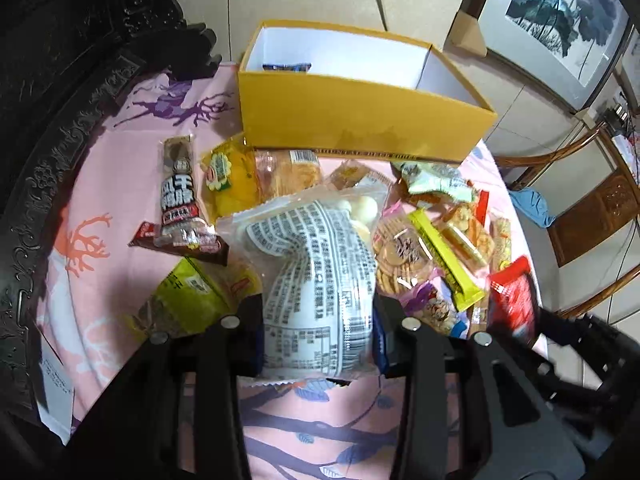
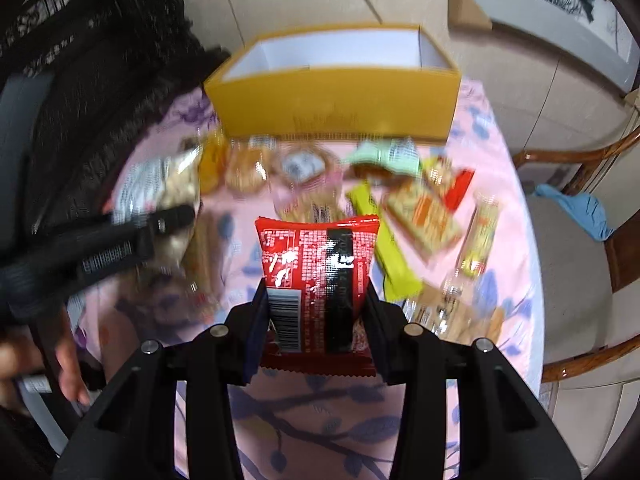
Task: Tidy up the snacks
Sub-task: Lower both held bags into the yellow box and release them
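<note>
— Left tool (image 1: 320, 340) is clamped on a clear packet with white printed label (image 1: 316, 276); right tool (image 2: 316, 320) is clamped on a red snack packet (image 2: 318, 276). Both packets are lifted over the pile.

— Which step?

— Carrying, I'd judge. Next, bring each over the yellow box (image 1: 360, 120) rim and let go; a blue packet (image 1: 286, 67) already lies inside.

— Surroundings?

— Pink patterned cloth (image 1: 100, 184) on the bench, loose snacks near the box, wooden chair (image 2: 580, 240) beside, framed picture (image 1: 560, 12) behind.
</note>
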